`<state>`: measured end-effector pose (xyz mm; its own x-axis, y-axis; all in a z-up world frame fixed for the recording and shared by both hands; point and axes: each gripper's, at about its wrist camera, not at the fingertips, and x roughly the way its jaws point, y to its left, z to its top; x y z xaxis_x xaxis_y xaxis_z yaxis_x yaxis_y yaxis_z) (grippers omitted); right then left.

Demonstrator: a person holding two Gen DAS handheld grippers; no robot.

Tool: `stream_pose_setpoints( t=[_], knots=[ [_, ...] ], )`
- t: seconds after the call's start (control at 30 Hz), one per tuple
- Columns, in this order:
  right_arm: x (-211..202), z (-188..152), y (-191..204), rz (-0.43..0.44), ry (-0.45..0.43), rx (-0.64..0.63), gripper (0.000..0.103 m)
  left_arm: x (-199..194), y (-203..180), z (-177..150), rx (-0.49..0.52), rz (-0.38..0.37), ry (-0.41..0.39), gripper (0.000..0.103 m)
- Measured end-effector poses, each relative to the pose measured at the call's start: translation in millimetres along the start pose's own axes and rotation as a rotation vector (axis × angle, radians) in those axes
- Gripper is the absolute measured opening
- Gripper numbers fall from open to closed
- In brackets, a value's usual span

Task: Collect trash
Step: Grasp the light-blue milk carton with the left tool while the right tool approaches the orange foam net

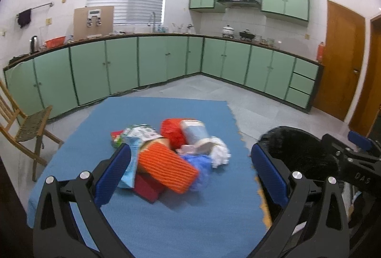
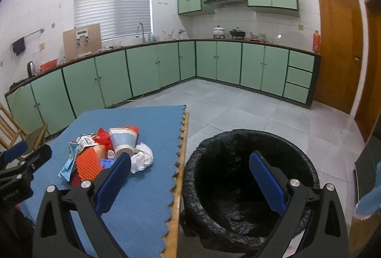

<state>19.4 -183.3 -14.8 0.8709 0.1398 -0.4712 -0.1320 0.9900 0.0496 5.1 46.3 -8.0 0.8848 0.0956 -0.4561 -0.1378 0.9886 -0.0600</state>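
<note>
I see my left tool [image 1: 190, 167] spread wide, holding nothing, hanging over the blue mat [image 1: 166, 222] on the counter [image 2: 182, 139]. The trash pile [image 1: 166, 153] lies just ahead of it, between the lines of its two fingers and closer to the left finger, whose blue pad overlaps the pile's near-left edge in my left view; whether it touches I cannot tell. In the pile I make out a ribbed orange piece [image 1: 166, 167] on top of a red box [image 1: 148, 189], a pale blue paper cup [image 1: 196, 136] lying on its side, a crumpled white tissue [image 1: 220, 154], a red bag [image 1: 172, 131] and a light blue wrapper [image 1: 131, 162].

My right tool [image 2: 190, 181] is also spread and empty, sitting off the counter's right edge above the black-lined bin [image 2: 250, 186] on the floor. The pile is to its left, just beyond its left finger, with the tissue nearest that fingertip.
</note>
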Motion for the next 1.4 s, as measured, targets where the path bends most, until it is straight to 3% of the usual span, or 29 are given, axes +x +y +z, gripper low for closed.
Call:
stream_pose_setpoints(
  t=[0.23,0.47,0.7,1.03,1.27,1.4],
  knots=[
    [30.8,3.0,35.0,0.068,0.004,-0.049,0.094,23.4,58.8,-0.3,-0.039,0.137,0.007,0.098],
    [68.5,-8.6,79.9,0.172,0.053,-0.100,0.078,52.0,99.8,-12.1,-0.023,0.207,0.067,0.098],
    [100.0,-21.4,115.5,0.249,0.108,-0.107,0.071,86.8,117.0,-32.5,-0.026,0.185,0.160,0.098],
    [122.4,-31.1,119.7,0.236,0.158,-0.108,0.071,133.0,123.2,-51.1,-0.013,0.163,0.263,0.098],
    [125.9,-32.6,123.1,0.239,0.161,-0.125,0.071,150.0,139.8,-58.5,-0.085,0.124,0.315,0.097],
    [125.6,-33.5,127.6,0.240,0.162,-0.140,0.071,159.2,143.8,-63.9,-0.111,0.074,0.349,0.071]
  ],
)
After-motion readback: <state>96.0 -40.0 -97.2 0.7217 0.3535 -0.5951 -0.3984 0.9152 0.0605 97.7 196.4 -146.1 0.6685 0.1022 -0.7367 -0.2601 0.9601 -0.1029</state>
